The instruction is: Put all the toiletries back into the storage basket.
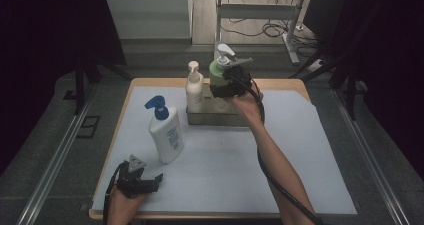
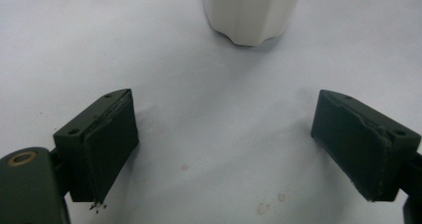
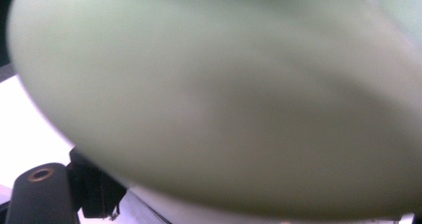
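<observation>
The left tool point(image 1: 150, 181) rests low on the worktop point(image 1: 300, 150), jaws spread wide with nothing between them, just short of the white bottle with the blue pump point(image 1: 166, 135). A cream pump bottle point(image 1: 194, 90) stands in the metal tray point(image 1: 200, 118). The right tool point(image 1: 226, 83) grips the green pump bottle point(image 1: 217, 70) over that tray

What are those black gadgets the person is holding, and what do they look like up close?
Each is a hand-held gripper: the left hand-held gripper and the right hand-held gripper are black, blocky tools. The left one carries a grey three-cornered plate on top. Its two flat, dark rectangular pads have small screw holes. A thick black cable trails from the right one along the bare, sleeveless forearm.
</observation>
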